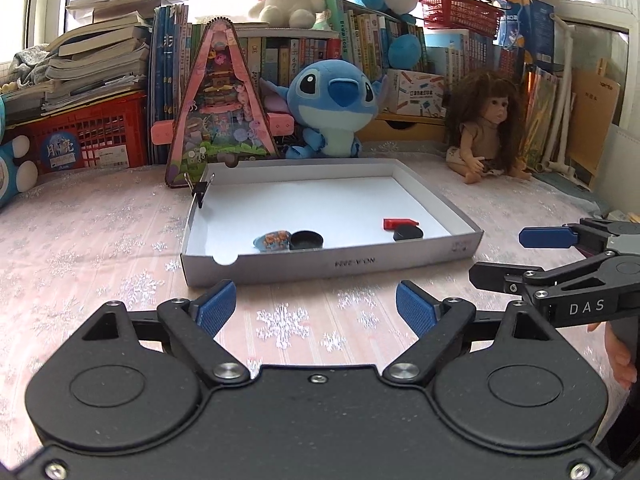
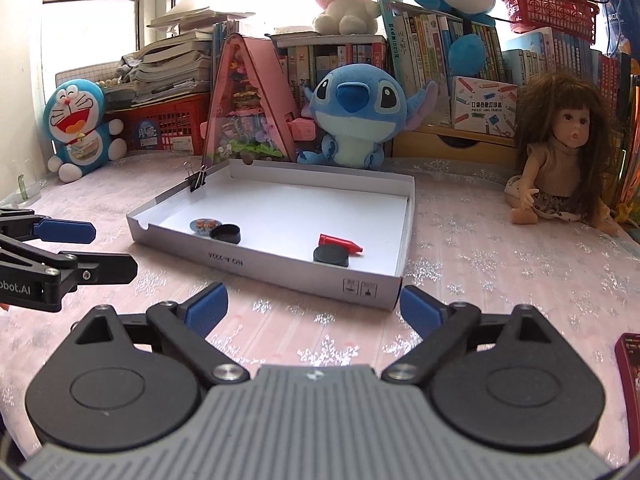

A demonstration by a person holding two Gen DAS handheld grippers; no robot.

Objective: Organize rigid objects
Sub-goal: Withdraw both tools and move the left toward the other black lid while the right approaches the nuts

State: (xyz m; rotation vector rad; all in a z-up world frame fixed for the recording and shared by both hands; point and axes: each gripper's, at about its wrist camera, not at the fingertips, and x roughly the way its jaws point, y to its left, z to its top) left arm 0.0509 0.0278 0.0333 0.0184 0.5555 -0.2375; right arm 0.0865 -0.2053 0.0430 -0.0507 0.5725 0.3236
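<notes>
A shallow white cardboard tray (image 1: 332, 270) (image 2: 256, 258) lies on the pink tablecloth. In it lie a blue patterned badge (image 1: 271, 239) (image 2: 204, 225), a black round lid (image 1: 306, 239) (image 2: 225, 233), a red crayon (image 1: 401, 223) (image 2: 340, 243) and a black disc (image 1: 408, 233) (image 2: 331, 257). A black binder clip (image 1: 199, 192) (image 2: 197, 180) grips the tray's far left wall. My left gripper (image 1: 316, 306) stands open just short of the tray's near wall, nothing between its fingers. My right gripper (image 2: 314, 308) is open and empty too, near the tray's right corner. It shows at the right edge of the left wrist view.
Behind the tray stand a pink triangular playhouse (image 1: 222, 108), a blue plush (image 1: 332, 108), a doll (image 1: 486, 128), a Doraemon plush (image 2: 82, 124), red crates and rows of books. A dark red box (image 2: 630, 380) lies at the right edge.
</notes>
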